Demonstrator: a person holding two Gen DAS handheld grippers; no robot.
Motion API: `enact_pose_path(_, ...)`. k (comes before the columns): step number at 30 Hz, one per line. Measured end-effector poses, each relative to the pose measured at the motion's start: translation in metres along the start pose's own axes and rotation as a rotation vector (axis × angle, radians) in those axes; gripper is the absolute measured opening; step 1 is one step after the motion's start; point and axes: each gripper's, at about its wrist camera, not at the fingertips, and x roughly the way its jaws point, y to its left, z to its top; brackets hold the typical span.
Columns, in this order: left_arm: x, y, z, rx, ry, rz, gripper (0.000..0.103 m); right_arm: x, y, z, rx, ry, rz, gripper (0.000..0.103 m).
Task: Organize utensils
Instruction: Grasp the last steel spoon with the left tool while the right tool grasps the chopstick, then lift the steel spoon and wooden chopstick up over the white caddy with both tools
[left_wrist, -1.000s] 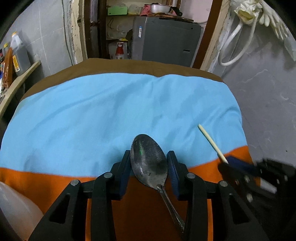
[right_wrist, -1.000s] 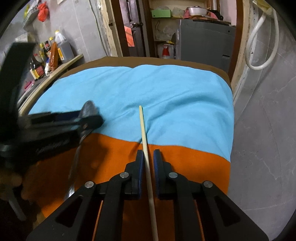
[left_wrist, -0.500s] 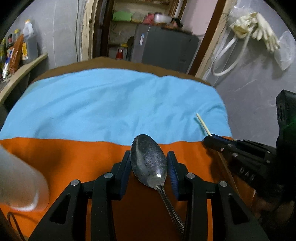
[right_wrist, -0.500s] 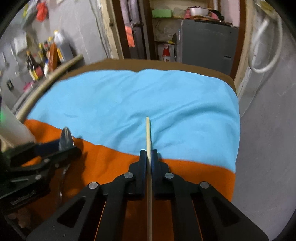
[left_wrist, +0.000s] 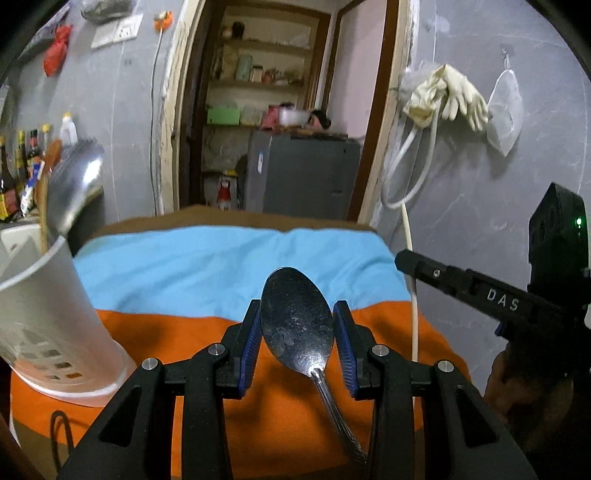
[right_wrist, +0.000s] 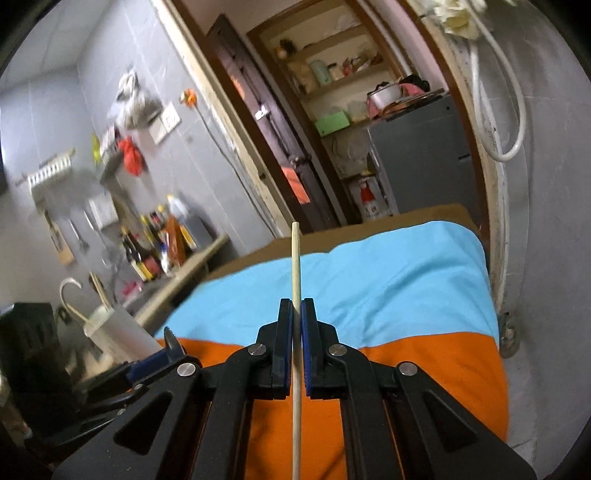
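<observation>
My left gripper (left_wrist: 296, 314) is shut on a worn metal spoon (left_wrist: 295, 317), its bowl clamped between the blue pads and its handle trailing back to the right. A white perforated utensil holder (left_wrist: 48, 314) stands at the left on the orange cloth, with a large metal spoon (left_wrist: 74, 188) upright in it. My right gripper (right_wrist: 296, 314) is shut on a pale wooden chopstick (right_wrist: 295, 258) that points up and forward, lifted off the cloth. In the left wrist view that chopstick (left_wrist: 414, 314) hangs at the right under the right gripper's black arm (left_wrist: 476, 291).
An orange and light blue cloth (left_wrist: 221, 266) covers the table. A shelf of sauce bottles (right_wrist: 155, 247) runs along the left wall. A grey cabinet (left_wrist: 303, 173) stands in the doorway behind. White gloves (left_wrist: 447, 96) and a hose hang on the right wall.
Both grippers rose and tilted upward. The right gripper closed fully on the chopstick and lifted it off the cloth. The white holder came into view at the left of the spoon.
</observation>
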Motion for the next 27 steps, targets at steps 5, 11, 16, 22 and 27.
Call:
enact_pose_path(5,-0.009,0.0,0.005,0.01,-0.051,0.006,0.033,-0.011,0.016,0.001,-0.022,-0.039,-0.002,0.003)
enact_pose_path(11,-0.038,0.003,0.016,0.011,-0.127,0.019,0.033,-0.024,0.034,0.008,-0.026,-0.104,0.017,0.003)
enact_pose_path(16,-0.065,0.017,0.028,0.009,-0.178,0.041,0.033,-0.03,0.059,0.02,-0.033,-0.184,0.047,0.003)
enact_pose_path(22,-0.106,0.05,0.049,0.006,-0.239,0.092,0.033,-0.027,0.106,0.033,-0.08,-0.246,0.089,0.003)
enact_pose_path(27,-0.141,0.091,0.065,-0.041,-0.289,0.13,0.033,-0.018,0.149,0.044,-0.111,-0.289,0.147,0.003)
